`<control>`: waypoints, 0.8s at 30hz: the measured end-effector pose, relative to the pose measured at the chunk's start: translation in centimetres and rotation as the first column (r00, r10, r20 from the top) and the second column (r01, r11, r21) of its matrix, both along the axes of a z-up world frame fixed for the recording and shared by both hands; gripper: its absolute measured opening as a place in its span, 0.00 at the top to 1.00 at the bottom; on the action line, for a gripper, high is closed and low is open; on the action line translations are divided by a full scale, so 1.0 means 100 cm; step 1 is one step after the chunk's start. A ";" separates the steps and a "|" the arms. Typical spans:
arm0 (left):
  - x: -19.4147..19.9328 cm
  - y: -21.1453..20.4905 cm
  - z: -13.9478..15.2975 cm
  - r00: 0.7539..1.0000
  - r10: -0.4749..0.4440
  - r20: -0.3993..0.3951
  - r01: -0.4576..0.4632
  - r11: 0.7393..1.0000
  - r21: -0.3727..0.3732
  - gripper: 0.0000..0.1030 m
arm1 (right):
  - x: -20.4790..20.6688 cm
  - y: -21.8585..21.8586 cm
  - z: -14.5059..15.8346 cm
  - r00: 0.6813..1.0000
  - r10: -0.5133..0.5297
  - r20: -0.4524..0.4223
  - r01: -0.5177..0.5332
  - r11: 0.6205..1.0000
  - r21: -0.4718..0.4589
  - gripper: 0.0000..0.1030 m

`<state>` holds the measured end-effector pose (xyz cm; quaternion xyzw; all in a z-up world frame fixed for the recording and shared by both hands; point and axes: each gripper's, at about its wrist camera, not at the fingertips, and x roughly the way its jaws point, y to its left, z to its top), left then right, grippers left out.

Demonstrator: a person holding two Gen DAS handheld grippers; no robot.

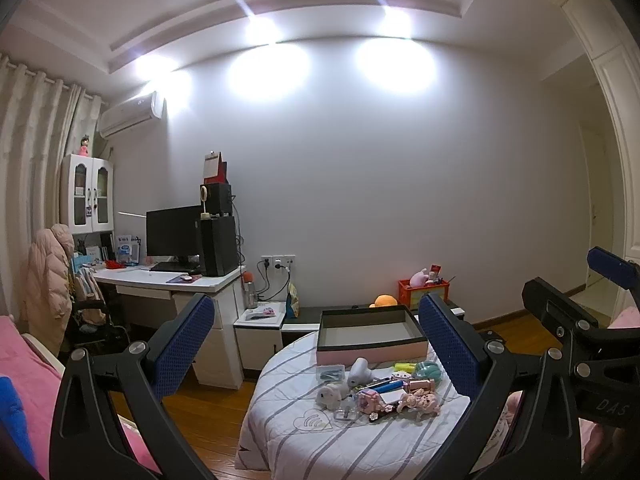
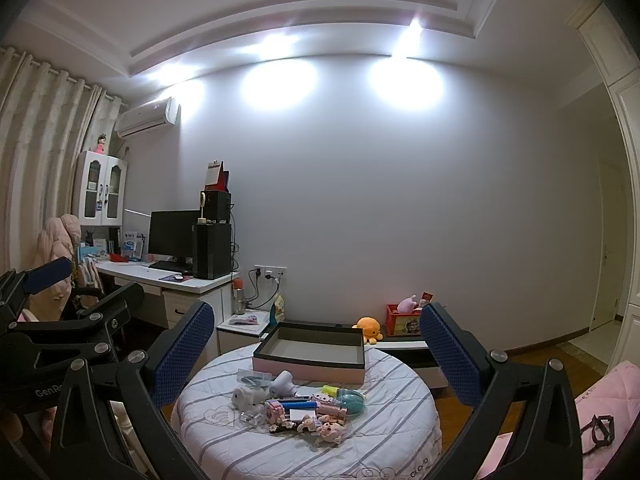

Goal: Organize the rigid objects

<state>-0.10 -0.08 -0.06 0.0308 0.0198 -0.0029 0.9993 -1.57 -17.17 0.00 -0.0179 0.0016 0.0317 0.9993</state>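
Hovering with my left gripper [image 1: 316, 344] and right gripper [image 2: 316, 354] both spread wide and empty, I am eyeing the toy pile [image 2: 298, 408] at 6 o'clock of the pink box [image 2: 310, 354], risking nudging neighbours off the round table [image 2: 392, 452].

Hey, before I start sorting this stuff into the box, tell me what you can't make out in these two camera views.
- Pile of small toys: both views, too small and overlapping to identify or count.
- Far inner wall of the box: right wrist view, hidden by its own rim.
- Right edge of the round table: left wrist view, covered by a finger of the left gripper.
- Red crate: right view, partly behind the right gripper.
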 end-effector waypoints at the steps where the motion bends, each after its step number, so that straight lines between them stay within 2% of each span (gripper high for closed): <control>1: 0.000 0.000 -0.001 1.000 -0.001 -0.001 0.001 1.000 -0.001 0.00 | 0.000 0.000 0.000 1.000 -0.001 0.000 0.001 1.000 -0.001 0.00; 24: 0.006 0.000 -0.005 1.000 -0.007 -0.001 0.007 1.000 -0.005 0.00 | -0.001 0.000 -0.002 1.000 -0.022 0.007 0.022 1.000 -0.008 0.00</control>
